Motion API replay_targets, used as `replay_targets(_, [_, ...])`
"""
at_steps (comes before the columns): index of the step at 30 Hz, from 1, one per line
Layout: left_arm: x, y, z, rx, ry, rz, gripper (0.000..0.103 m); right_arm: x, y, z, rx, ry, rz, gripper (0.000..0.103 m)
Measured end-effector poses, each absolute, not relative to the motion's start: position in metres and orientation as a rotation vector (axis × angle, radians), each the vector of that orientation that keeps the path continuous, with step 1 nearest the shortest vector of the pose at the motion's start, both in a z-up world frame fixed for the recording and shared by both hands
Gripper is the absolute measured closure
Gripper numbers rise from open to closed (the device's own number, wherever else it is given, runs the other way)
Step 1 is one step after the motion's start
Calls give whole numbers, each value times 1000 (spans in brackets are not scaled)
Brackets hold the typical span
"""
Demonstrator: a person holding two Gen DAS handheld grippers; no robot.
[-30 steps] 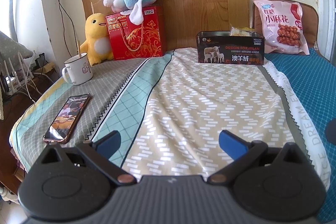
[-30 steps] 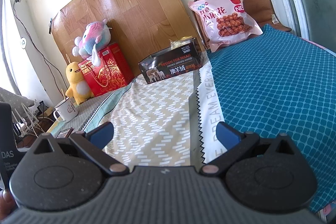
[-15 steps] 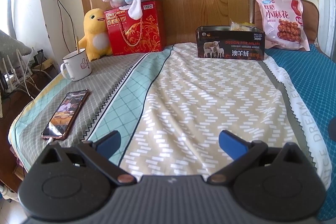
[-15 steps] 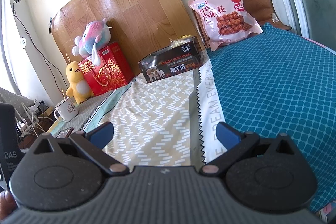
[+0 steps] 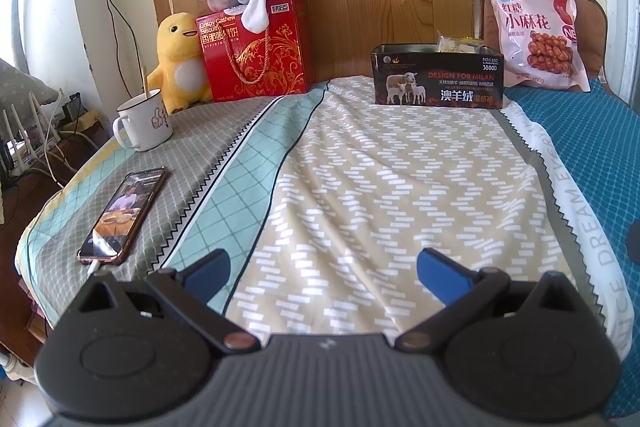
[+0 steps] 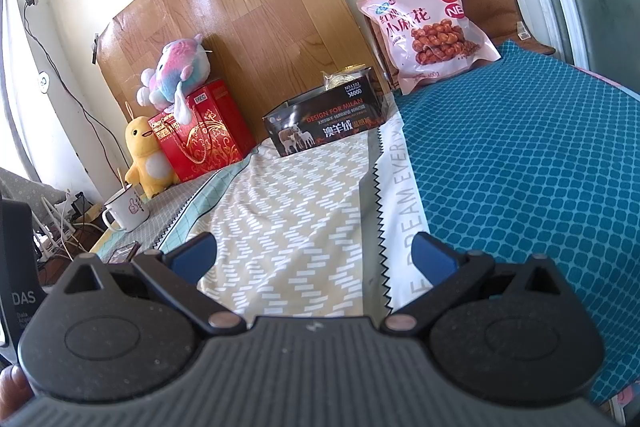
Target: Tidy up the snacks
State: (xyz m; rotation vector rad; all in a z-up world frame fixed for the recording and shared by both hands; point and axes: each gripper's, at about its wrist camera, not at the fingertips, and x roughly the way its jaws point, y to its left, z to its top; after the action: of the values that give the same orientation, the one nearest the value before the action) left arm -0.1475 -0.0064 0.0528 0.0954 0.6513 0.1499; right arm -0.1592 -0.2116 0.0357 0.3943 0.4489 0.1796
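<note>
Evidently, you are at an early stage. From left to right: the phone (image 5: 122,215) and mug (image 5: 144,125) lie near the surface's left edge; the red biscuit box (image 5: 256,51) stands at the back; the black tin (image 5: 438,77), already holding some packets, sits right of centre; the pink snack bag (image 5: 534,33) leans against the backrest, judged still to be filed. Your left hand-held gripper (image 5: 322,265) and right hand-held gripper (image 6: 316,251) both hover wide apart and empty over the cloth (image 5: 380,187), which offers broad open room; keep clear of the left edge.
</note>
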Motion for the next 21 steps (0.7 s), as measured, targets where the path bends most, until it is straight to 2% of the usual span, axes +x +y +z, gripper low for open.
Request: replay_targets(21, [-147, -6, 50, 96, 665, 146, 0, -159, -212, 35, 396, 450, 180, 0])
